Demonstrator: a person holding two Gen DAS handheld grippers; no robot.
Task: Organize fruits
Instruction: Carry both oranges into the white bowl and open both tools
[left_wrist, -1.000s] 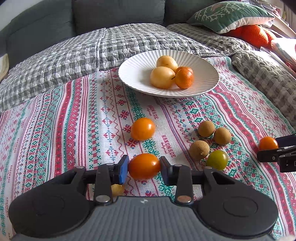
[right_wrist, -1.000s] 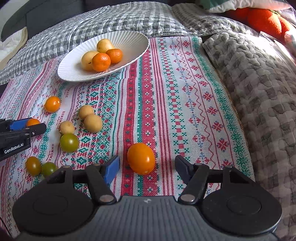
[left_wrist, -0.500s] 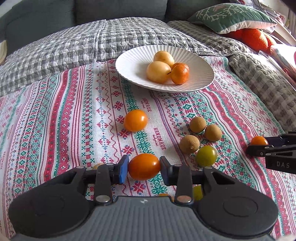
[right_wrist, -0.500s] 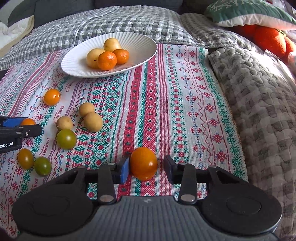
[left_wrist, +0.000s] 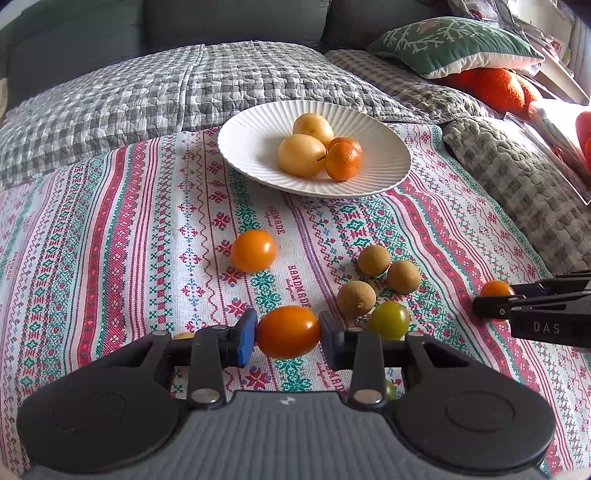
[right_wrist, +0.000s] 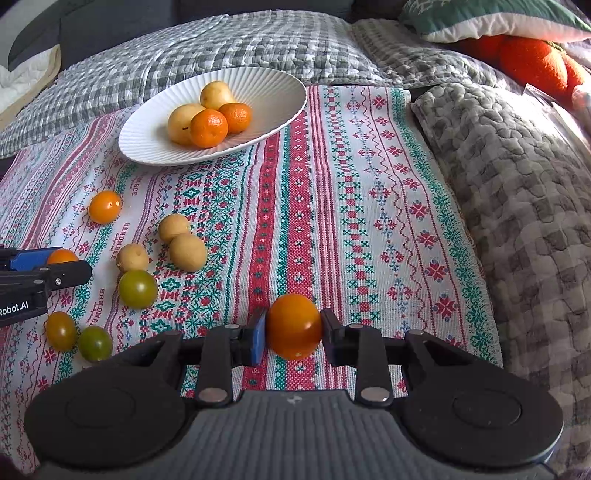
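My left gripper (left_wrist: 287, 338) is clamped on an orange tomato (left_wrist: 288, 331), both pads touching its sides. My right gripper (right_wrist: 293, 332) pinches a second orange tomato (right_wrist: 293, 325) the same way, over a red stripe of the patterned cloth (right_wrist: 369, 206).

Left view: just right of my held tomato sits a green tomato (left_wrist: 389, 319), touching or nearly touching a brown round fruit (left_wrist: 356, 298). Two more brown fruits (left_wrist: 373, 260) (left_wrist: 403, 276) lie close behind it. A loose orange tomato (left_wrist: 253, 250) sits ahead of my fingers, between me and the white plate (left_wrist: 243, 147). Another small fruit peeks under my gripper body, mostly hidden.

The plate holds two yellow fruits (left_wrist: 301, 155) (left_wrist: 313, 125) and two mandarins (right_wrist: 208, 127) (right_wrist: 235, 117), bunched together, touching. In the left view the rear mandarin is mostly hidden.

Right view: an olive-orange tomato (right_wrist: 61, 330) and a small green tomato (right_wrist: 95, 343) lie side by side at lower left, near the left gripper's tip. The path from my right gripper to the plate crosses bare cloth; the fruit cluster sits off to its left.

Around: grey checked quilt (left_wrist: 147, 88) behind the plate, green pillow (left_wrist: 454, 46) at far right, orange plush (right_wrist: 532, 62) beneath it.
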